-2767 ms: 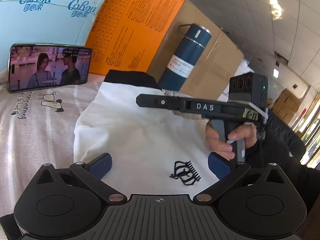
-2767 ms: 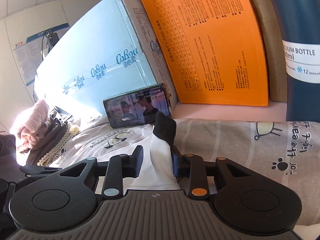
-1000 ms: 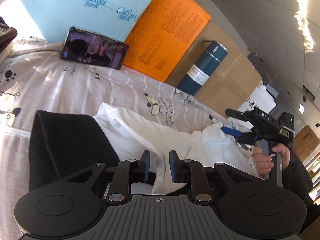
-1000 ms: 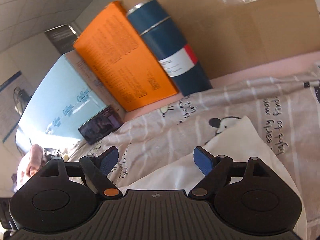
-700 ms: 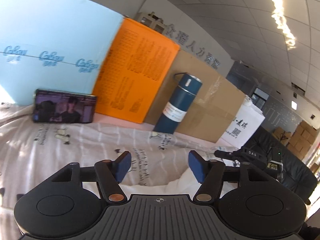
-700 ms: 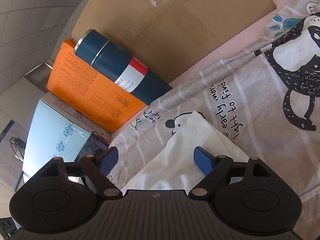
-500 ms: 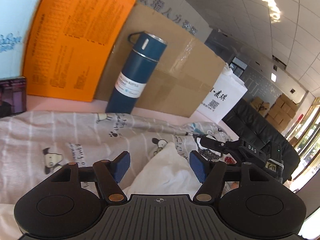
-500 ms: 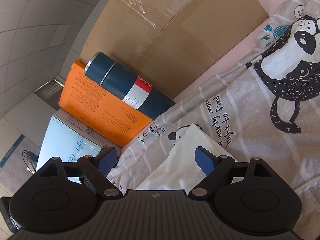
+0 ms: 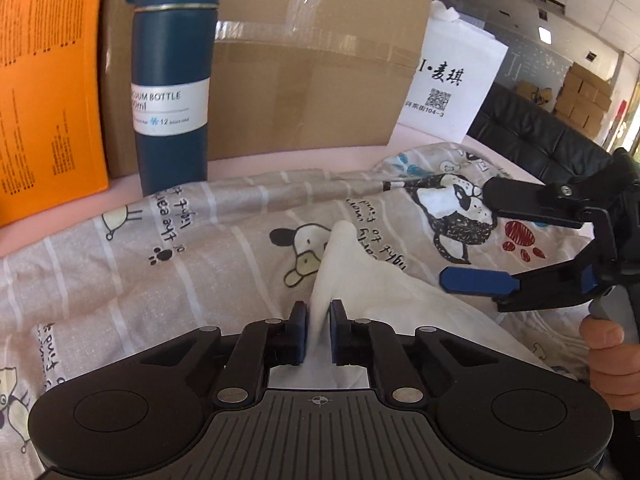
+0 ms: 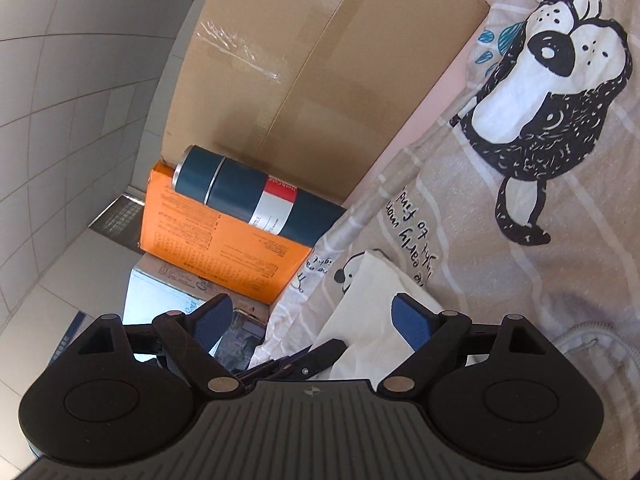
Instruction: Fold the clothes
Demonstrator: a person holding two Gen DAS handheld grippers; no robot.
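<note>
Pinching white cotton garment [image 9: 352, 280] with our left gripper [image 9: 318, 334], fingers nearly closed on raised fold. Garment lies on beige cartoon-dog bedsheet [image 9: 200, 248]. Our right gripper [image 10: 310, 320] hovers spread wide, empty, just above garment.

Left gripper [image 9: 318, 332]: jaws now closed on a fold of the white garment [image 9: 344, 276]; they stand wide apart 0.5 s ago.
White garment: a pinched ridge now rises from the left gripper toward the garment's pointed corner; 0.5 s ago it lies loose between the open fingers.
Right gripper [image 10: 310, 320]: rolled further; the blue bottle [image 10: 256, 200] now lies nearly sideways in its view.
Left view: nearer the blue bottle and cardboard box [image 9: 312, 80]; the phone is out of frame.
</note>
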